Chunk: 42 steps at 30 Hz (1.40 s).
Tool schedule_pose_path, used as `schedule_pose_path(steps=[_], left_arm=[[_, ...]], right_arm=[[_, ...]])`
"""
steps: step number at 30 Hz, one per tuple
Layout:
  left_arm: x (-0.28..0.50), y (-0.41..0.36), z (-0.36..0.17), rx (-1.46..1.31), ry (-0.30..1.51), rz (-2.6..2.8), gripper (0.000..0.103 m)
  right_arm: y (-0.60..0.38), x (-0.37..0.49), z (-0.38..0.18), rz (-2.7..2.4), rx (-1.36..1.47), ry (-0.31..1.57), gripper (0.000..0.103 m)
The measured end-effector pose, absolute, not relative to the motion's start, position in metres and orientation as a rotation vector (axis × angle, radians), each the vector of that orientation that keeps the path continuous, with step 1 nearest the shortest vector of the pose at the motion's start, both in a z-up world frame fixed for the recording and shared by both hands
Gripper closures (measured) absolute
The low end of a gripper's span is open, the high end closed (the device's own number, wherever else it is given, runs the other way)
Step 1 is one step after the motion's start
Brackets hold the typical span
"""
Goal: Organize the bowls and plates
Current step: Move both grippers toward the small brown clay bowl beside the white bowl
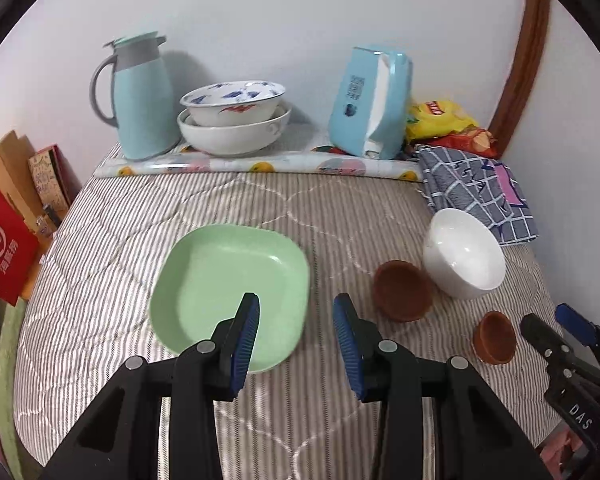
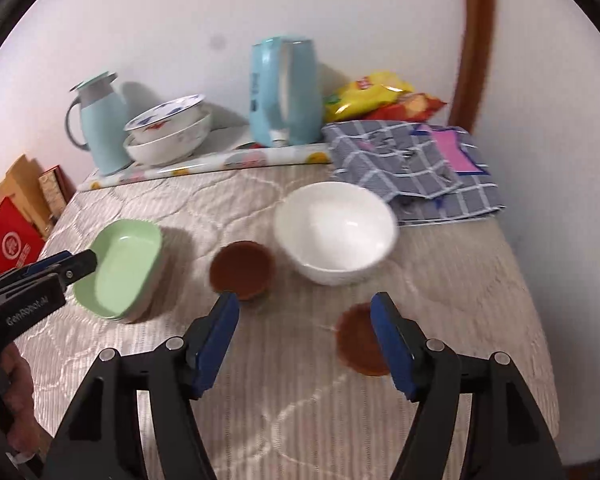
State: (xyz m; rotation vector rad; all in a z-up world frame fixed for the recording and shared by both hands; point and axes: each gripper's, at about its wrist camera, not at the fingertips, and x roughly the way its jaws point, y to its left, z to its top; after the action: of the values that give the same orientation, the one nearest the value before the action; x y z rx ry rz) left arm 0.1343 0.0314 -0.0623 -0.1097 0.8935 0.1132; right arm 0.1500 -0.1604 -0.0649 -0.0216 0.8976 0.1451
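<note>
So it's a bed with a grey striped quilt (image 1: 100,240) against a white wall. Square pale-green plastic plate (image 1: 228,280) sits mid-quilt, glossy white ceramic bowl (image 2: 334,232) to its right. My left claw (image 1: 296,316) and right claw (image 2: 304,316) both gape, holding nothing. Right view's blurry.

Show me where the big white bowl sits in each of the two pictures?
Left wrist view: white bowl at right of centre, tipped, just right of the larger brown cup.
Right wrist view: white bowl near centre, upright, right of the same cup.
Shared landmark: the checked cloth just behind the bowl.
</note>
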Motion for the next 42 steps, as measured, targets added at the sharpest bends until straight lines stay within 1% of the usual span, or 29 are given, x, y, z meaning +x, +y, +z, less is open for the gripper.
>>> schedule_pose_path(steps=[6,11,17,42], left_arm=[[0.136,0.014,-0.064,-0.092,0.88,0.105,0.066],[0.144,0.0,-0.071,-0.08,0.913,0.07,0.066],[0.156,-0.015,-0.08,-0.072,0.957,0.057,0.066],[0.195,-0.031,-0.122,-0.099,1.016,0.055,0.066]], right_arm=[[-0.2,0.148,-0.07,0.1,0.032,0.918,0.036],[-0.221,0.145,-0.078,0.045,0.007,0.931,0.036],[-0.243,0.147,-0.09,0.034,0.062,0.958,0.036],[-0.26,0.177,-0.139,0.066,0.101,1.024,0.036]])
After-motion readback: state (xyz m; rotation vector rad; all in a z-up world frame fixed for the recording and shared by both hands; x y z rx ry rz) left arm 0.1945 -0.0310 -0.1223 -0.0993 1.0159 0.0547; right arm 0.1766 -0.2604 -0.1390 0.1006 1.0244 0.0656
